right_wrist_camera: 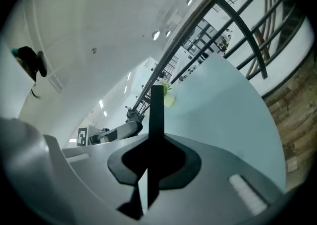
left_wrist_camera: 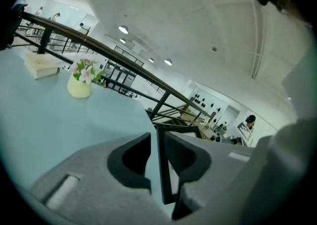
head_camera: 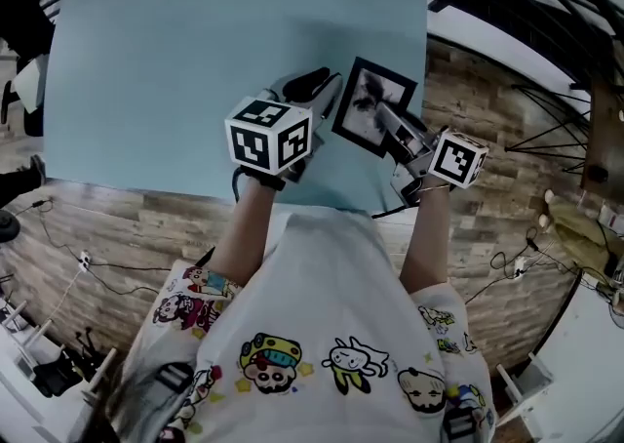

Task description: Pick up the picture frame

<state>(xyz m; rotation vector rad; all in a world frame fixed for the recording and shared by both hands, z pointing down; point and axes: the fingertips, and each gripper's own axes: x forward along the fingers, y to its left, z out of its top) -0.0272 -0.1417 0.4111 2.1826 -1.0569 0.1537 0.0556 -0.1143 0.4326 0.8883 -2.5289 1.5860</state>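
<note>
- Picture frame (head_camera: 372,104), black-bordered with a dark print, hangs tilted between the two grippers, over the near right corner of the blue table (head_camera: 195,70).
- Right gripper (head_camera: 388,124) is clenched on the frame's right side. In the right gripper view the frame (right_wrist_camera: 156,115) shows edge-on as a thin dark bar. It starts deep in the throat of the jaws and stands up past their tips, with no gap on either side.
- Right gripper (right_wrist_camera: 153,157) has its jaws nearly together, and only the frame's thickness keeps them apart.
- Left gripper (head_camera: 327,90) sits at the frame's left edge. In the left gripper view its jaws (left_wrist_camera: 158,142) stand released.
- There the frame (left_wrist_camera: 159,169) runs edge-on down the slot between them. A strip of table blue shows between it and the left jaw, and a pale strip between it and the right jaw.
- A corner of the frame sits low in that slot, near the jaw roots.
- Beyond the left jaws, well apart from the frame, a pale vase of flowers (left_wrist_camera: 81,83) and a flat wooden block (left_wrist_camera: 42,65) stand on the table's far side.
</note>
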